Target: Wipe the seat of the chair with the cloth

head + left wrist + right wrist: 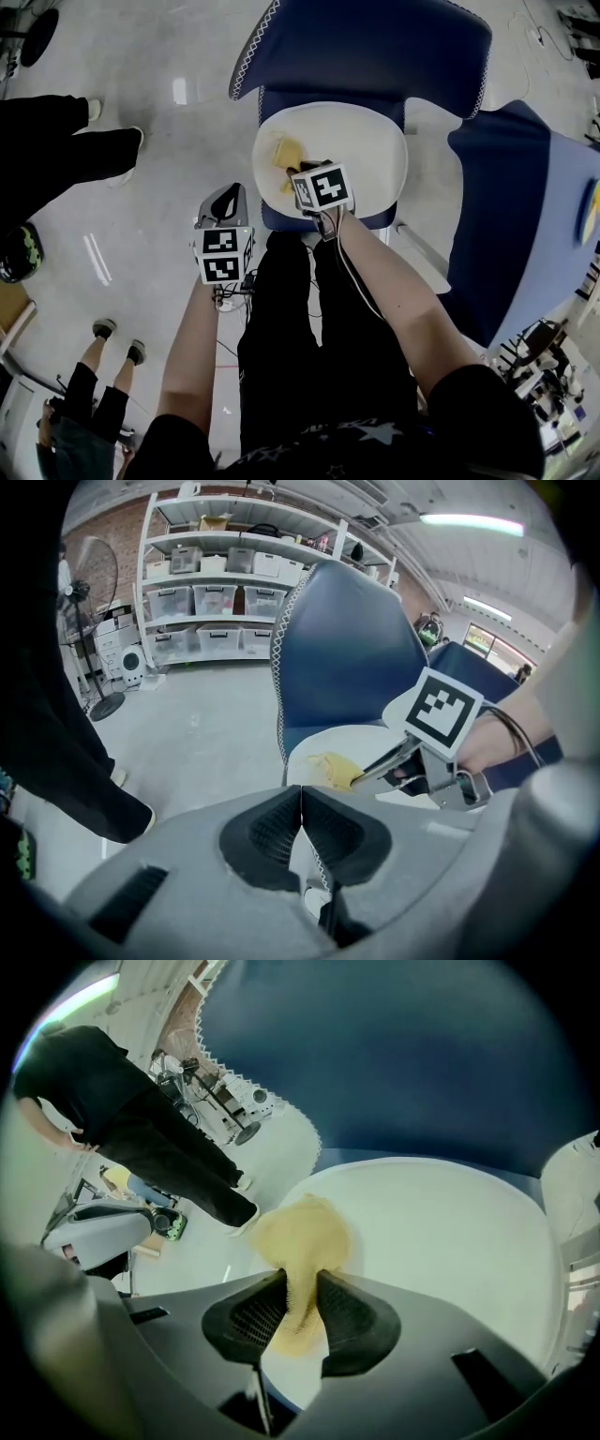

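Note:
A blue chair with a white round seat [361, 141] stands in front of me. A yellow cloth [286, 152] lies on the seat's left part, and my right gripper [300, 1290] is shut on it, the cloth [298, 1237] bunched between the jaws and spreading onto the seat [450, 1241]. In the head view the right gripper [302, 180] hovers over the seat's front left. My left gripper [223, 202] is held off the seat, to the left and lower, its jaws together on nothing [300, 803]. The left gripper view shows the cloth [330, 769] and the seat [375, 742] beyond it.
A second blue chair [525, 216] stands at the right. A person in black [66, 141] stands at the left on the grey floor, another person [94, 394] lower left. Shelves with bins [216, 592] and a fan [94, 583] line the far wall.

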The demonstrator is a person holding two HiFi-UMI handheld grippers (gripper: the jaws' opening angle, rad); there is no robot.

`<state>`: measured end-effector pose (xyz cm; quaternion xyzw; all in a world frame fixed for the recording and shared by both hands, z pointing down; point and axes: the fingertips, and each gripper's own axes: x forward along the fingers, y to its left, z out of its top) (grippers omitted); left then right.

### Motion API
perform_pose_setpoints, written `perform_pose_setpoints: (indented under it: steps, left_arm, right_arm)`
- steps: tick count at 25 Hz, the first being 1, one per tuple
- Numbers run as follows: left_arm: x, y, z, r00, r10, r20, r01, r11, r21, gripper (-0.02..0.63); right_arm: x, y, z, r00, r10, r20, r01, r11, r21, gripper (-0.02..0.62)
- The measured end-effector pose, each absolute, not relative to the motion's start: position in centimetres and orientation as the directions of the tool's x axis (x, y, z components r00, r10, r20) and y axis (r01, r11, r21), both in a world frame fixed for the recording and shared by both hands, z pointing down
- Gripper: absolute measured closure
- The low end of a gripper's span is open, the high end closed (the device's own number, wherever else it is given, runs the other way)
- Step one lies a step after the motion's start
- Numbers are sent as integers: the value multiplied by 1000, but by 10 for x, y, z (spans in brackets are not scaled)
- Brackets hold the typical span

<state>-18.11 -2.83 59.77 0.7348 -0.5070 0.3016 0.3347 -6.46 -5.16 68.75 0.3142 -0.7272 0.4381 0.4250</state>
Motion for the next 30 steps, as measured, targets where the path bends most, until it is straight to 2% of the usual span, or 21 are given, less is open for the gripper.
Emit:
perform_pose_setpoints:
  steps: [13,17,25,30]
  left_arm:
    - [-97,-37,597,372,-490,788,-903,-387,186,586]
    - [-71,-32,596,383,-471,795,-892,-411,186,586]
    - [-34,-26,597,379,-461,803,-888,-424,176,586]
    - [-11,-11,588,342,-489,802,-915,-369,165,586]
  right_arm:
    - [80,-63,689,-319,-189,929,-934,228,-274,494]
    - [122,-59,689,-281,-204,938,-947,219,-236,492]
    - [197,-53,690,-192,-227,955,-975,155,-160,492]
    - [234,-44,680,-200,-224,954,-973,160,-167,492]
